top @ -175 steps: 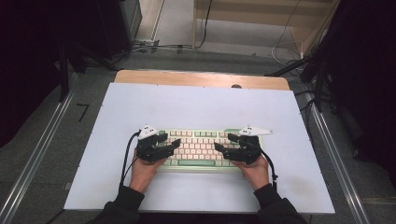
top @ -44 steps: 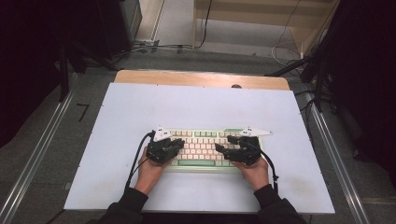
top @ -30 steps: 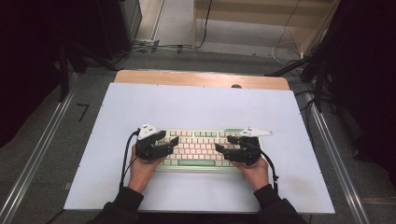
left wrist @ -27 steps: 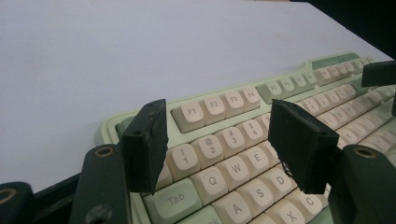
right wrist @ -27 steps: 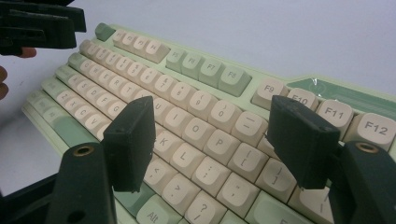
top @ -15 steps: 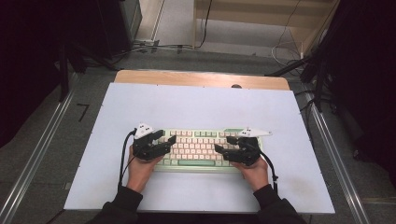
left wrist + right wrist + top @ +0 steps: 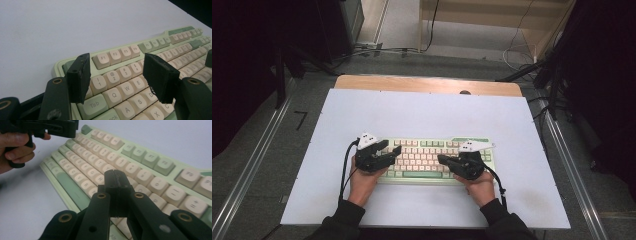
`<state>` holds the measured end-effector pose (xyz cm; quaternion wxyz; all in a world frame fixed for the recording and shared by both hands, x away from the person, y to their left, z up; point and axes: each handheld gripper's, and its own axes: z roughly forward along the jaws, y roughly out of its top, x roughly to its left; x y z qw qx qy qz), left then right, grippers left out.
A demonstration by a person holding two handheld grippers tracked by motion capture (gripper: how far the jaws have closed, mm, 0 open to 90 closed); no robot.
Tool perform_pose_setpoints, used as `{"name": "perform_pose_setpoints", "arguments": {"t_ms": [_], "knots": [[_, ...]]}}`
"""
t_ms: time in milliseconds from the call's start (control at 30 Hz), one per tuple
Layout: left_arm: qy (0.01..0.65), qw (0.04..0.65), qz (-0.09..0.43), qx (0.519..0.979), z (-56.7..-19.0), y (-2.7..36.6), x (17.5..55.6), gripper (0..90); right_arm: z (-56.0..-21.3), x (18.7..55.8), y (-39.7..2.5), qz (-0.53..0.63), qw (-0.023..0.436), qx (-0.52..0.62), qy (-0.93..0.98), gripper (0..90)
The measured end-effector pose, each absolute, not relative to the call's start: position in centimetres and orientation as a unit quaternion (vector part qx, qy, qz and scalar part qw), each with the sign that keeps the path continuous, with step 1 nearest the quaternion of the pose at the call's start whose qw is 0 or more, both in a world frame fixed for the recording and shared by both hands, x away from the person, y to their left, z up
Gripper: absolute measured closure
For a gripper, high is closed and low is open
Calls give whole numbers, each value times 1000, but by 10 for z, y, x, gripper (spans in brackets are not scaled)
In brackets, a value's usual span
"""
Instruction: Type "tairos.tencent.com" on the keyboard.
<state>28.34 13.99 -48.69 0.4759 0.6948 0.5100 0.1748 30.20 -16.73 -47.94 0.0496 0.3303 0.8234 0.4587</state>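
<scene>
Lying flat, mint-green keyboard (image 7: 432,157) with cream keys; left tool (image 7: 120,77) spread wide, right tool (image 7: 115,181) pinched empty

The keyboard (image 7: 437,157) looked like smooth plastic, with soft green and cream keys that shone a little. The 2 black tongs, left (image 7: 120,75) and right (image 7: 115,180), looked matt and scuffed. The table (image 7: 422,115) was smooth, with a wood edge.
</scene>
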Motion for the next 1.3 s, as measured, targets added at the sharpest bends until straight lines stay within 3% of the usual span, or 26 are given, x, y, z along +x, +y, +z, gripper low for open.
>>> {"name": "perform_pose_setpoints", "arguments": {"t_ms": [533,1300], "knots": [[510,474,177,696,-487,139,283,397,-491,295,-139,432,42,300,850,877],[509,474,177,696,-487,139,283,398,-496,296,-135,420,48,297,856,877]]}}
